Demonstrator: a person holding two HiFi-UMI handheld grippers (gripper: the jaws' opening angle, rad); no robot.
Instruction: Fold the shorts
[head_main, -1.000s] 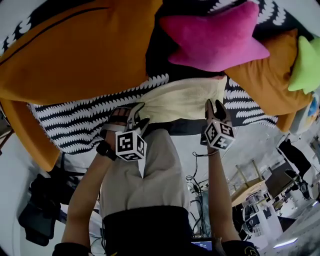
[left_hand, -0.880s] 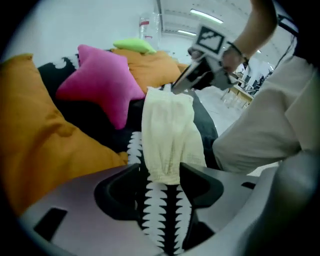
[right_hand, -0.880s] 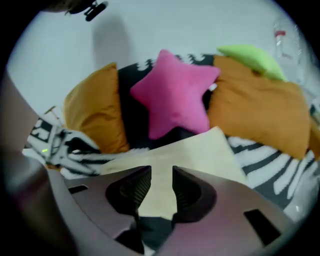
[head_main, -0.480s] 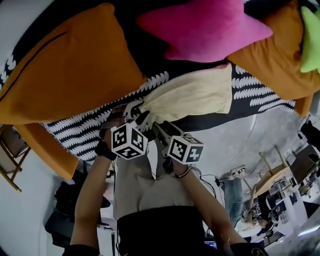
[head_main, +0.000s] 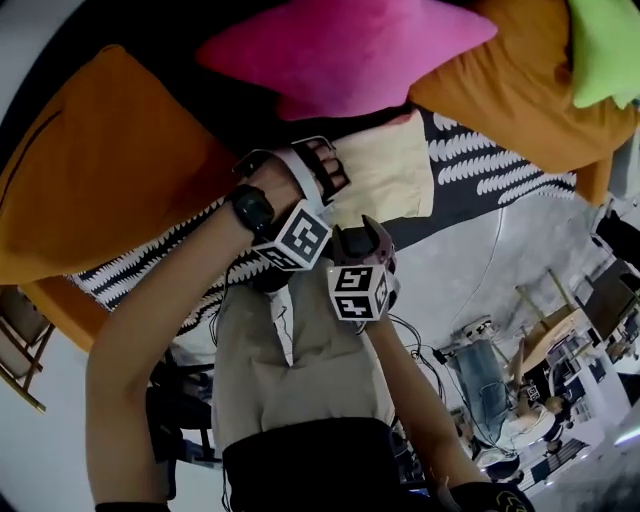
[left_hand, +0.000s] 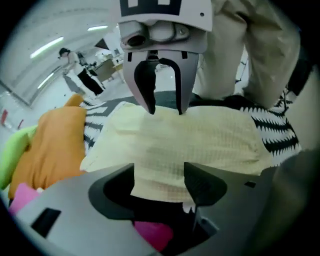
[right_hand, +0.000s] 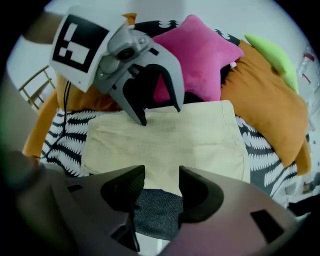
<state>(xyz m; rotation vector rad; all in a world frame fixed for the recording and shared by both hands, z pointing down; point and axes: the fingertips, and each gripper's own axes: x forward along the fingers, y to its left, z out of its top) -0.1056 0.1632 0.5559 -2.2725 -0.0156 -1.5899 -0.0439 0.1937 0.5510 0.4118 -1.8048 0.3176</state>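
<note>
Now the black-and-white cover (head_main: 480, 160) is carrying everything. An orange pillow (head_main: 110, 180) is lying at the left and a pink cushion (head_main: 340, 50) is sitting at the far side. The pale yellow shorts (head_main: 385, 175) are lying flat just near of the cushion as a tidy rectangle, already doubled by the look of it.

The next fold is probably running from the far edge toward the near one. It is therefore paying to bite every layer at that far edge, lift only enough to clear the cloth, and carry it across until the edges are matching. A shallow bite is risking the lower layer slipping out.

The left forearm (head_main: 160, 300) is reaching in from the left across the cover, wrist bent so its tool is pointing steeply down. The right arm (head_main: 420, 400) is reaching out from close beside the body, also aiming downward.

The left hand-held gripper (left_hand: 159, 177) is standing open at the far edge, its jaws having just been opening, with the shorts' hem lying between them unpinched. The right hand-held gripper (right_hand: 161, 182) is hovering open over the middle of the near edge, its jaws having just been widening a little, with nothing pressed between them.
</note>
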